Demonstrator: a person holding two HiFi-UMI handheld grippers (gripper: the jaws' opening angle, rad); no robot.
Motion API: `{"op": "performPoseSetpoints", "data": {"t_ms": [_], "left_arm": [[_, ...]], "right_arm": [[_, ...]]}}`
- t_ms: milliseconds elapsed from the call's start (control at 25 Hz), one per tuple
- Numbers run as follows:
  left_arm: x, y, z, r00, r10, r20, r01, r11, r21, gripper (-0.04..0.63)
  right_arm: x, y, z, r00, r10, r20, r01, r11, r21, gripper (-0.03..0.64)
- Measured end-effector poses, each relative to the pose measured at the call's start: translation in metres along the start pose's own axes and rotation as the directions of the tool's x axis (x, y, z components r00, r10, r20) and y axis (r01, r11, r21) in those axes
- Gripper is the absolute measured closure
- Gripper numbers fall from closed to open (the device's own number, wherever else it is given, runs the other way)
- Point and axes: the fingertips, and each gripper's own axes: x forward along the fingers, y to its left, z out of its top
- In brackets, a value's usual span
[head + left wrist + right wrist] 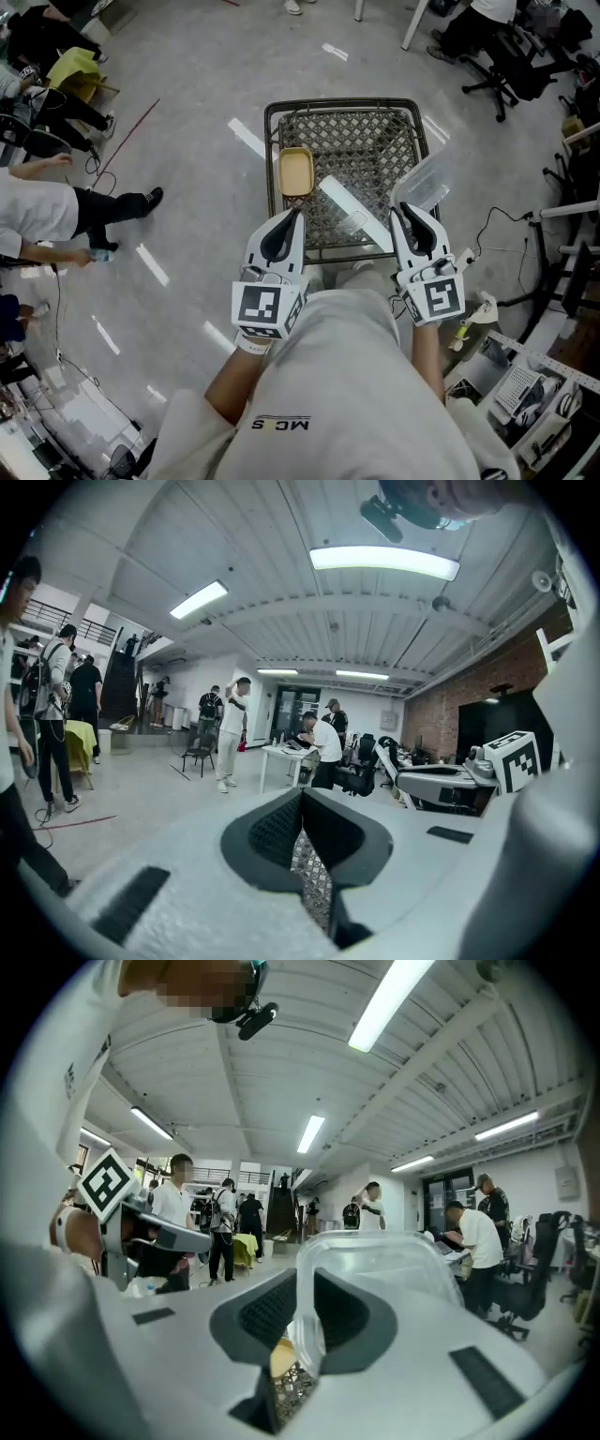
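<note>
My left gripper (299, 214) hangs over the near left part of a wire mesh basket (272, 141), its jaws shut with nothing between them; in the left gripper view (303, 803) only mesh shows below the pads. A tan rectangular container (296, 172) lies in the basket just beyond it. Over the basket's near right corner, my right gripper (401, 211) is shut on the rim of a clear plastic container (424, 183), which is raised and tilted. That container (375, 1260) rises above the jaws in the right gripper view (305, 1283). A clear flat lid (354, 214) lies slantwise in the basket between the grippers.
People stand and sit at the left (47, 211), with cables on the floor. Office chairs (506, 66) are at the top right. A shelf with cluttered trays (534, 394) is at the lower right. People stand round a white table (281, 757) farther off.
</note>
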Motion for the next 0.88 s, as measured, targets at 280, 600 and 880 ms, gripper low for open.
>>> {"op": "performPoseSetpoints", "data": {"t_ms": [280,600,880], "left_arm": [[-0.004,0.0,0.002,1.0,0.004,0.01,-0.004,1.0,-0.003,0.571],[-0.002,-0.001,0.002,1.0,0.001,0.015,-0.001,1.0,-0.012,0.569],[-0.005,0.002,0.003,1.0,0.007,0.017,-0.007,1.0,-0.015,0.571]], "right_arm": [[-0.005,0.009,0.003,1.0,-0.001,-0.009,0.001,0.999,-0.037,0.546],[-0.003,0.015,0.007,1.0,0.013,-0.005,-0.013,0.999,-0.038,0.546],[0.001,0.015,0.01,1.0,0.016,-0.006,-0.016,0.999,-0.039,0.546]]}}
